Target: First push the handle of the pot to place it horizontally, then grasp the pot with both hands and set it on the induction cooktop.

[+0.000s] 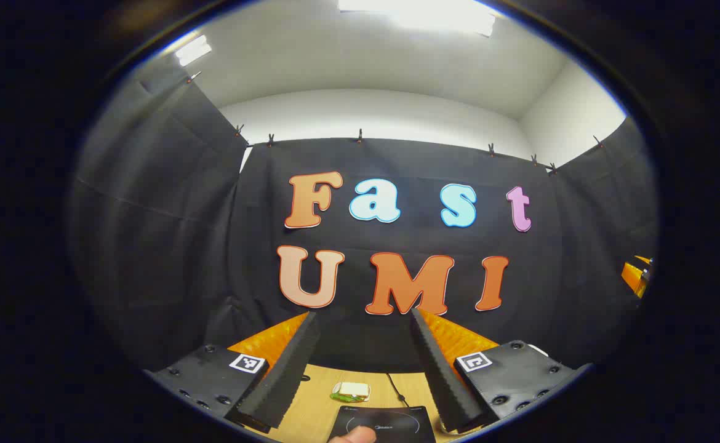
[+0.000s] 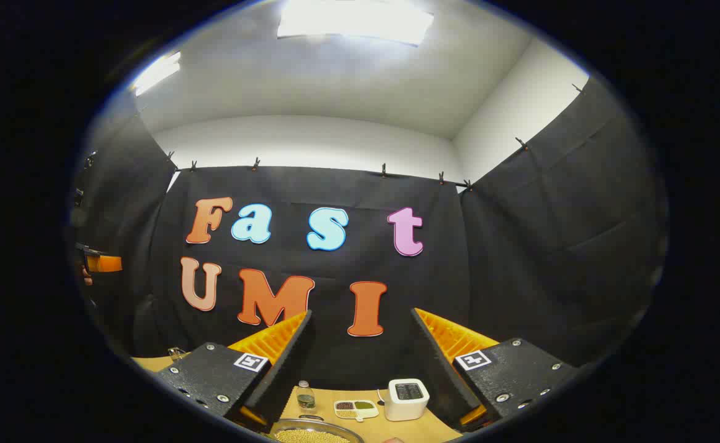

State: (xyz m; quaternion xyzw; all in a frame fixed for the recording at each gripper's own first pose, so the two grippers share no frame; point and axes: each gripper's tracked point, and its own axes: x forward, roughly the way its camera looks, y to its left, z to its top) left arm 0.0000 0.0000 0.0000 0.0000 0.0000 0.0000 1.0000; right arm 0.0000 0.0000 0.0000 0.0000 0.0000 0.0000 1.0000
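In the left gripper view my left gripper (image 1: 363,314) is held high and open, with nothing between its fingers. Below it, on a wooden table (image 1: 317,409), lies the black induction cooktop (image 1: 391,423) with a cable (image 1: 397,389) running off its far side. A person's fingertip (image 1: 355,435) shows at the cooktop's near edge. My right gripper (image 2: 361,312) also stands open and empty in the right gripper view. Beneath it is the rim of a round vessel (image 2: 314,432) holding pale grains; I cannot tell if it is the pot.
A small green-rimmed dish (image 1: 351,391) sits behind the cooktop. A small glass bottle (image 2: 305,397), a divided white dish (image 2: 355,408) and a white boxy appliance (image 2: 407,398) stand at the table's back. The other gripper shows at each view's edge (image 1: 636,274) (image 2: 103,263).
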